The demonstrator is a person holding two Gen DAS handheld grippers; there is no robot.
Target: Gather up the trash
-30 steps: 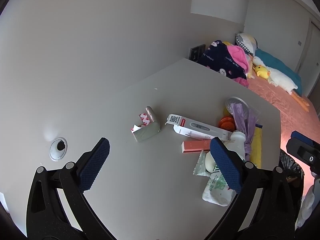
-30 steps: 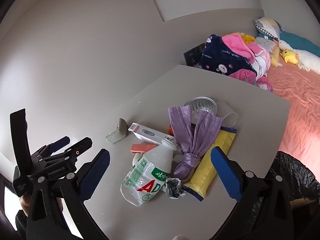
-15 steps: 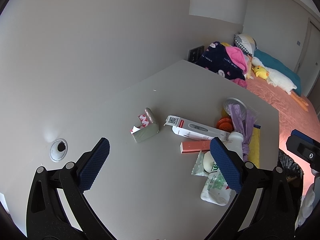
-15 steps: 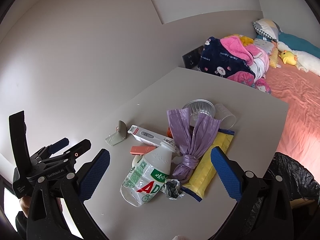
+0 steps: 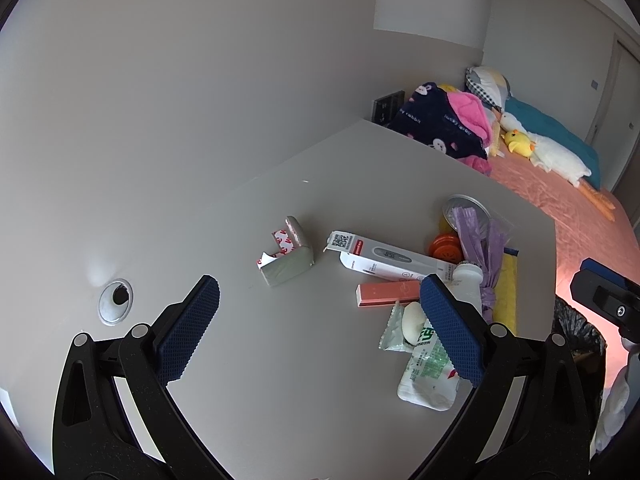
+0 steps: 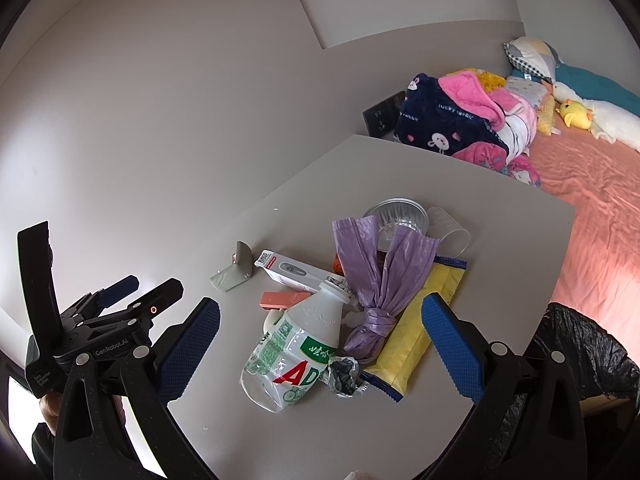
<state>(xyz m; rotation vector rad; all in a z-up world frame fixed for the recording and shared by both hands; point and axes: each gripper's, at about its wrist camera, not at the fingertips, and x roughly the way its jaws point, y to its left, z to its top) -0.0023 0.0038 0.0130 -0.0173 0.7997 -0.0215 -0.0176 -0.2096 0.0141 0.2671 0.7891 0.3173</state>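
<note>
Jaws wide, seemingly above bottle (image 6: 294, 350)

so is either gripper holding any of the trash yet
No, nothing is held. The left gripper and right gripper are both open above the table.

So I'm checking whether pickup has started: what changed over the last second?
Nothing has been taken hold of. Both views drift slightly, as if the grippers eased back from the table. The left gripper and right gripper stay open and empty. The bottle, purple bag, yellow packet and thermometer box lie where they were.
</note>
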